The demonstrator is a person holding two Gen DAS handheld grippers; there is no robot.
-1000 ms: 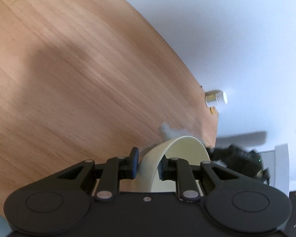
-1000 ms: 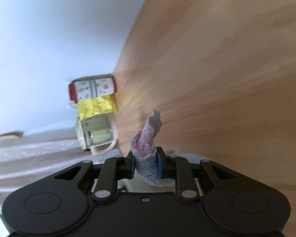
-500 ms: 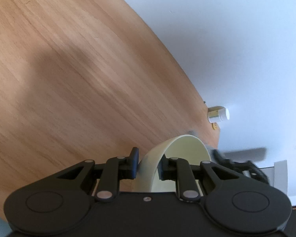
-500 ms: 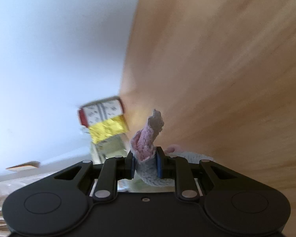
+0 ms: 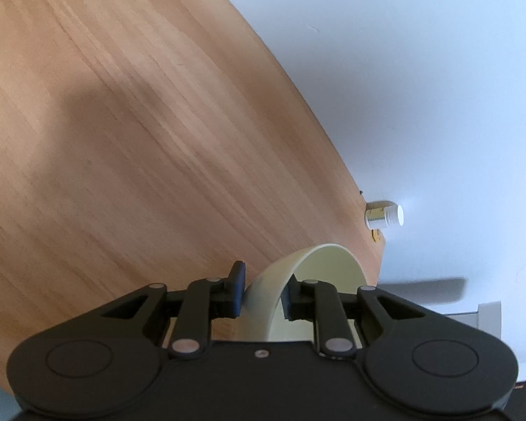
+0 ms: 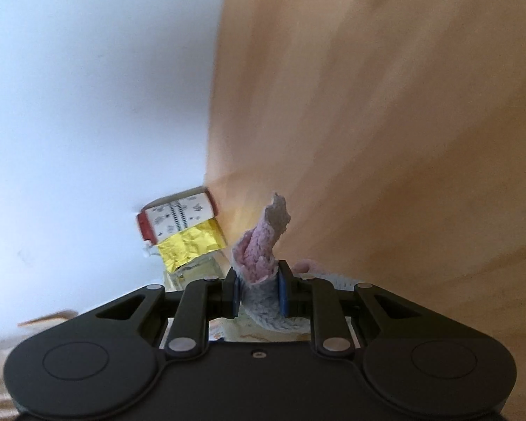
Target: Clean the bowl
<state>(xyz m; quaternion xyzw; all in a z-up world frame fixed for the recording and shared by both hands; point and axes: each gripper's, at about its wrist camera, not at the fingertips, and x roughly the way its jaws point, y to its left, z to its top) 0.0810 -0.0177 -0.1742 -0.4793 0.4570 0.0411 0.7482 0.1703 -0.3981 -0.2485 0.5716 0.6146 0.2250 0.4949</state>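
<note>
My left gripper (image 5: 263,289) is clamped on the wall of the pale bowl (image 5: 328,263): one pad sits outside the rim, the other inside, and the rim arches up and away from the jaws toward the far right, so the bowl is tilted on edge with its hollow facing right of the fingers. My right gripper (image 6: 259,293) is pinched on the grey and pink cloth (image 6: 263,245), whose loose end stands up past the fingertips. The bowl does not show ahead of the right gripper; a pale patch under its jaws may be the bowl, but I cannot tell. Beyond the grippers lie the wooden table (image 5: 122,140), a small white-capped bottle (image 5: 384,214) at its far edge, and a red-capped tin (image 6: 177,217). I judge the cloth must come into the hollow from the bowl's open right side.
</note>
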